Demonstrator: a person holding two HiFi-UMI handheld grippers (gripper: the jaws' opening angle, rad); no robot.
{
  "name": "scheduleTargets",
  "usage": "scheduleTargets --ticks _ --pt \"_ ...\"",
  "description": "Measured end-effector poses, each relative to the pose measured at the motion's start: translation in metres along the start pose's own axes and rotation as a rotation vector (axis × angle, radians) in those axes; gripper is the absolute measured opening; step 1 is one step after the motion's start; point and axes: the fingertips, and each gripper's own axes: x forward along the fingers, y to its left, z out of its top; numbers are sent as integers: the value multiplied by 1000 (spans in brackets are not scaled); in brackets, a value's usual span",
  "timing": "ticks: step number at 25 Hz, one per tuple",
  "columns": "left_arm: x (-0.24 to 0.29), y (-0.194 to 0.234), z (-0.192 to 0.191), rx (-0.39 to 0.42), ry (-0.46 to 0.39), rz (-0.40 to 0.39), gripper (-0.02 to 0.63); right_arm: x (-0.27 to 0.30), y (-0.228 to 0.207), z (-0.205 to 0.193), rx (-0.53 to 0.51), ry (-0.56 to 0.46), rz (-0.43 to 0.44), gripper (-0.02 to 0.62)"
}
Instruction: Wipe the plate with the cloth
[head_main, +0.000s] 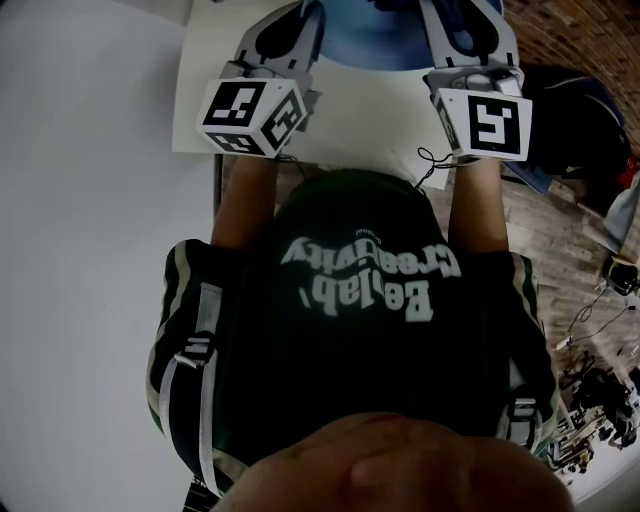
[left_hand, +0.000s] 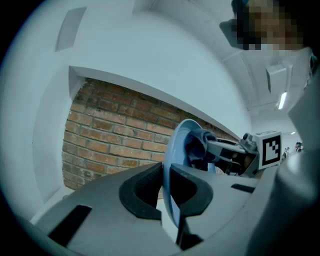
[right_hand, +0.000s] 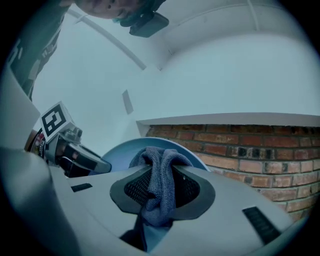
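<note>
— Where is the plate, please?
— The blue plate (left_hand: 178, 145) is held up in front of the person (head_main: 350, 330), above the white surface (head_main: 350, 110); it stands on its edge, not flat; in the left gripper view I see it almost edge-on.
— What holds it?
— The left gripper (left_hand: 166, 192); its jaws are clenched on the lower rim of the plate, one jaw on each face; the rim sits in the narrow gap between them.
— And the cloth?
— The grey-blue cloth (right_hand: 161, 175) is bunched between the jaws of the right gripper (right_hand: 162, 187); these jaws are grasping it tightly; a thick fold comes out in front of them and a tail hangs down below.
— Does the cloth touch the plate?
— It seems so; in the left gripper view the bunch lies against the hollow face of the plate, in the upper part; in the right gripper view the plate rises just behind the cloth.
— How do the two grippers stand?
— They face each other with the plate between; in the head view the left one is at the left and the right one at the right, each with its marker cube toward the person.
— What is behind?
— A brick wall (left_hand: 115, 140) under a white ledge
</note>
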Motion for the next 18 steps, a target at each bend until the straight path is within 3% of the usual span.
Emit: scheduleTargets --ticks 7,18 --pt "-2 13 11 -21 -25 17 17 -13 -12 -31 39 72 -39 80" --pt "10 -3 13 -32 -28 -21 17 -12 54 -39 70 101 106 80"
